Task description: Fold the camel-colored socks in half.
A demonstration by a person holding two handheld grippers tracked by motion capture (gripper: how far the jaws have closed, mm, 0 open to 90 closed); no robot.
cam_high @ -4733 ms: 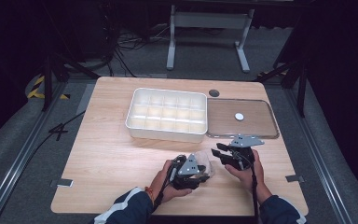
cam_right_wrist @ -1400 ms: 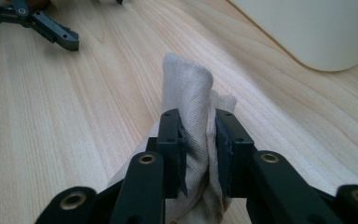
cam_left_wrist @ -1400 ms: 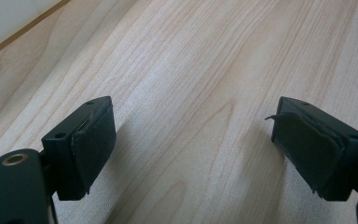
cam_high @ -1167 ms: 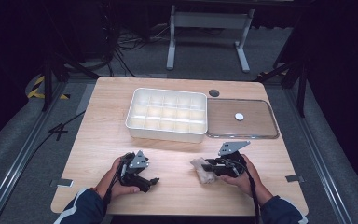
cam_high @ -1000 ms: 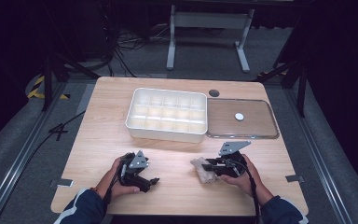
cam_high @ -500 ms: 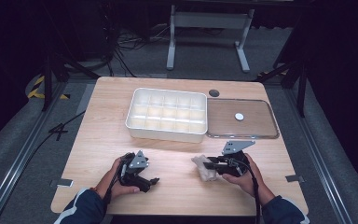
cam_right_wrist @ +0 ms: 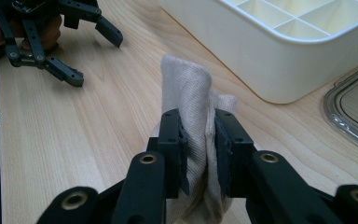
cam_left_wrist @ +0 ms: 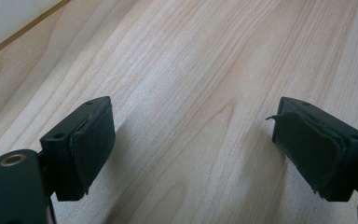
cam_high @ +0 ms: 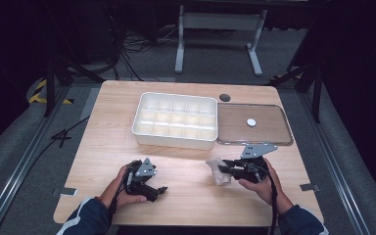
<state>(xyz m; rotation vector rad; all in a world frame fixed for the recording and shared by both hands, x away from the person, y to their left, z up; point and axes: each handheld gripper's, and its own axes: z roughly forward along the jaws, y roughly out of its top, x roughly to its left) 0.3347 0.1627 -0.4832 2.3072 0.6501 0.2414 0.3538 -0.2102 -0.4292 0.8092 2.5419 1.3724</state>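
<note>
Two grippers sit low over the near half of the wooden table [cam_high: 107, 147], one in each hand, well apart from each other. At the left, the left gripper [cam_high: 160, 190] is held by the person's left hand [cam_high: 120, 188] close to the table's near edge, its jaws pointing toward the right. In the left gripper view its two black fingers [cam_left_wrist: 91, 140] stand wide apart with only bare wood grain between them; the pads hold nothing and touch nothing. The pad on the right-hand finger looks frayed at its upper edge.

Farther right, the right gripper [cam_high: 221, 170] is held by the right hand [cam_high: 259, 182], jaws pointing left toward the middle of the table. Its fingers [cam_right_wrist: 175, 140] are drawn close together and pinch a beige cloth [cam_right_wrist: 191, 98] between the pads. The cloth is bunched and folded; part of it rises above the fingertips and part hangs below them. In the high view the cloth [cam_high: 219, 169] lies at the gripper's tips, just near the table surface, in front of the white compartment tray [cam_high: 142, 128]. Whether it rests on the wood I cannot tell.

Behind the right gripper, a clear lid [cam_high: 279, 139] lies flat just beside the tray's right wall.
</note>
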